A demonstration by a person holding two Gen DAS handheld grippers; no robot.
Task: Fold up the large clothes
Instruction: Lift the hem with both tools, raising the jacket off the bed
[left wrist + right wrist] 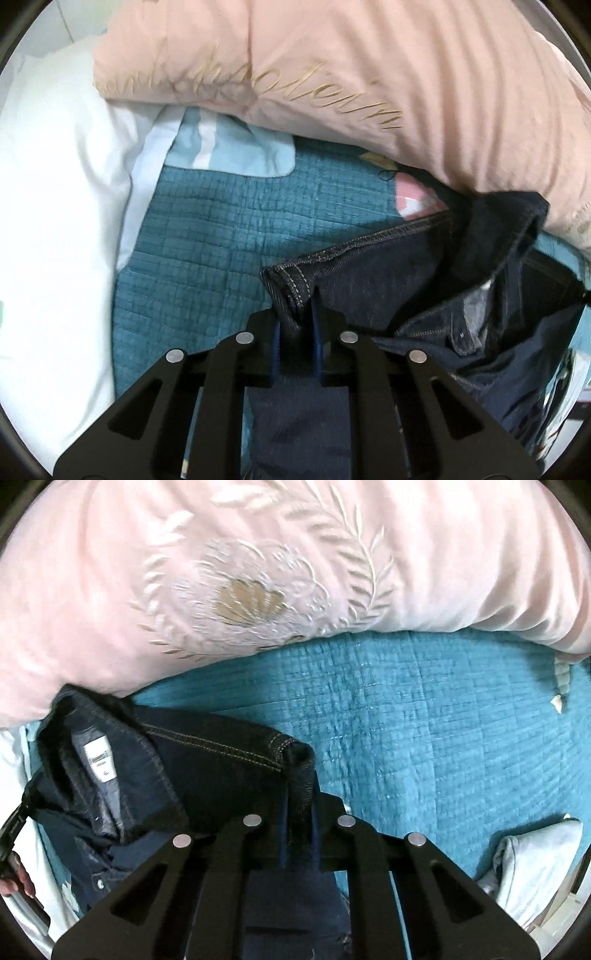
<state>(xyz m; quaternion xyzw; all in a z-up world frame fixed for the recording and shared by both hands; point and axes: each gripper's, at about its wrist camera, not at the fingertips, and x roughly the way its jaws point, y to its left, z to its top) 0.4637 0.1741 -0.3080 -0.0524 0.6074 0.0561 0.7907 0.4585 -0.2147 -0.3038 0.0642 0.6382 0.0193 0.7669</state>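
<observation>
Both grippers pinch the waistband corners of dark jeans over the bed.

The left gripper (297, 314) and right gripper (299, 797) each have jaws closed on a corner of the jeans (424, 280), held above the teal quilt (424, 738) near a pink pillow (258, 572). Denim looks heavy and limp; the thick stitched waistband should give the firmest hold.

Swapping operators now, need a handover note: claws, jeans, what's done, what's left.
Left claw: shut on the waistband corner of the dark jeans.
Right claw: shut on the jeans' other waistband corner.
Jeans: waist held up between both claws, opening slack, inner label showing, above the teal quilt; pink pillow just behind.
Done: both corners gripped.
Left: no fold visible yet; probably spread flat on the quilt, then fold.
</observation>
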